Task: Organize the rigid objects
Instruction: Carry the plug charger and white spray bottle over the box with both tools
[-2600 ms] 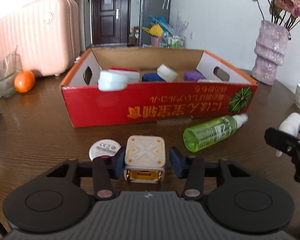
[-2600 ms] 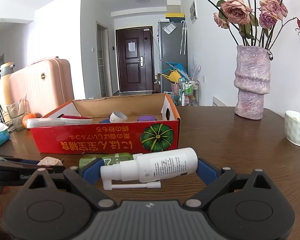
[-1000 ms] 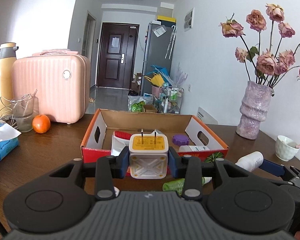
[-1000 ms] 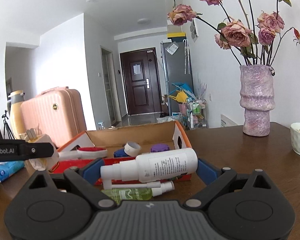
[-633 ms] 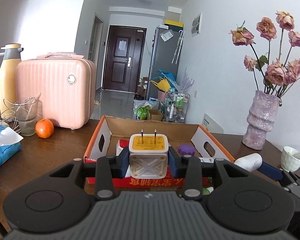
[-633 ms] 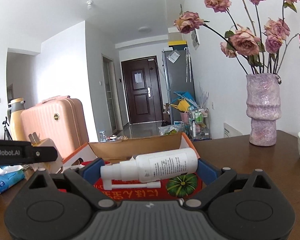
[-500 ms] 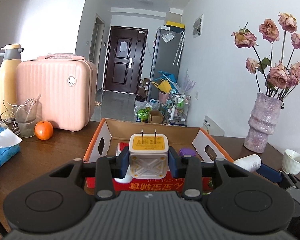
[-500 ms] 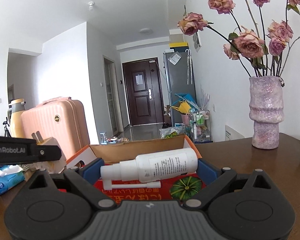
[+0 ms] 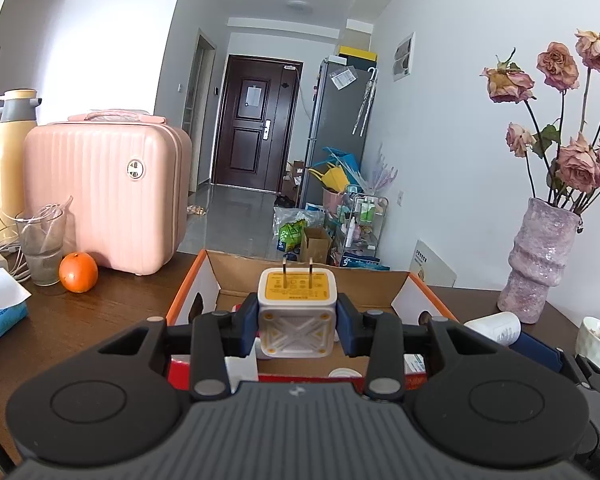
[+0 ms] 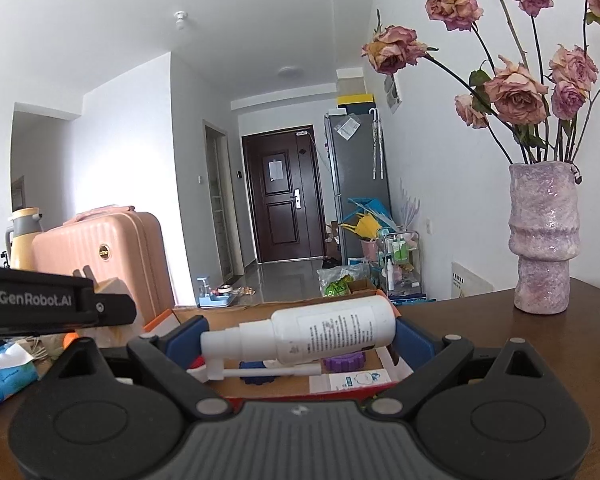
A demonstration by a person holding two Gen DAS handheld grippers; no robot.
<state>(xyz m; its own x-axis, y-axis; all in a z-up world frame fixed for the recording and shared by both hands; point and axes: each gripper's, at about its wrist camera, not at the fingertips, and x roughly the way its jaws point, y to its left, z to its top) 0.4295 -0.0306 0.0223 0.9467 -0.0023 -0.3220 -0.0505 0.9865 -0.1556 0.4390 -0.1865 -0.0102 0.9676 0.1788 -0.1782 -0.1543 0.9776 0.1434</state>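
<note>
A brown table in a white-walled flat: box beyond both jaws, left gripper clamping a plug, right gripper a bottle; suitcase far left.

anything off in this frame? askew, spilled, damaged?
Nothing spilled or damaged. The left gripper squarely clamps the charger, prongs up. The right gripper clamps the white spray bottle lengthwise, slightly tilted, above the cardboard box.

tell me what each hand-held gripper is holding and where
Left hand-held gripper: white charger plug, pinched by its sides. Right hand-held gripper: white spray bottle, clamped end to end.
</note>
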